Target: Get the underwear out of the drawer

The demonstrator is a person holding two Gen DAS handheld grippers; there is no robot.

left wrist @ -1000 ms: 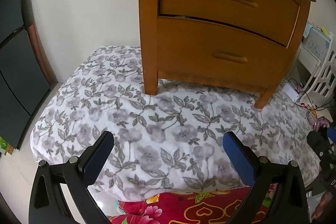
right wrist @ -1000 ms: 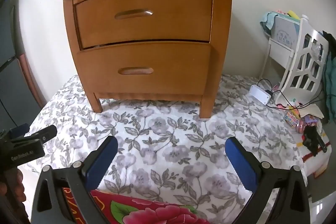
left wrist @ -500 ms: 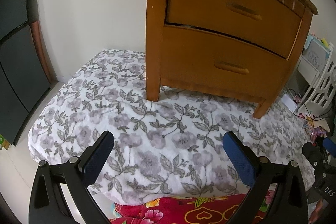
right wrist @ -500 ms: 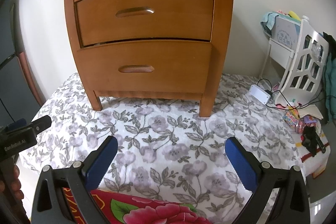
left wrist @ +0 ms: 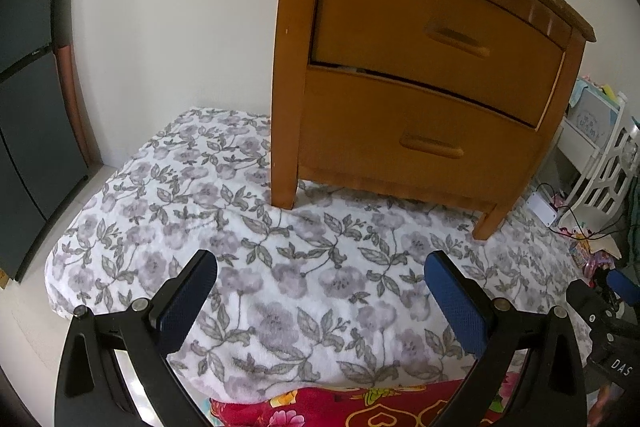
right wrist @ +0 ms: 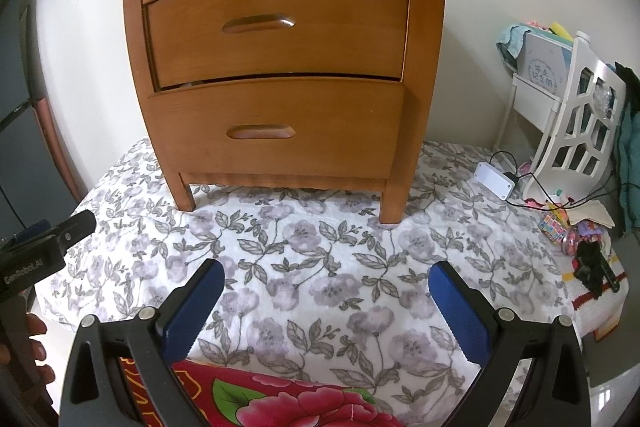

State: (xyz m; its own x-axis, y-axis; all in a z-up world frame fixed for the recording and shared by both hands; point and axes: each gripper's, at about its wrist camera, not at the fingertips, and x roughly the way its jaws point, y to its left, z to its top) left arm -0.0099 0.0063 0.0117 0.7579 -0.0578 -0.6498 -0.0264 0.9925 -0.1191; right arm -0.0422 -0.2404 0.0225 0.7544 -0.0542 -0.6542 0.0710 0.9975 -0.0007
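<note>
A brown wooden nightstand point(right wrist: 280, 75) with two drawers stands on a flowered blanket point(right wrist: 312, 267). The upper drawer point(right wrist: 276, 27) and the lower drawer point(right wrist: 276, 131) both sit pushed in, each with a recessed handle; a thin gap shows between them. No underwear is visible. In the left wrist view the nightstand point(left wrist: 420, 79) is seen from its left corner. My left gripper point(left wrist: 320, 299) is open over the blanket, well short of the nightstand. My right gripper point(right wrist: 324, 303) is open too, facing the drawer fronts, empty.
A white shelf point(right wrist: 568, 131), a white box with cables point(right wrist: 494, 179) and small toys point(right wrist: 560, 227) crowd the right side. A dark cabinet point(left wrist: 28, 99) stands left. A red flowered cloth point(right wrist: 280, 403) lies at the near edge. A hand point(right wrist: 24, 343) holds the left gripper.
Both cameras have tilted or shifted so the nightstand sits lower and fuller in view, its top now showing in the left wrist view. Both grippers stay open and empty.
</note>
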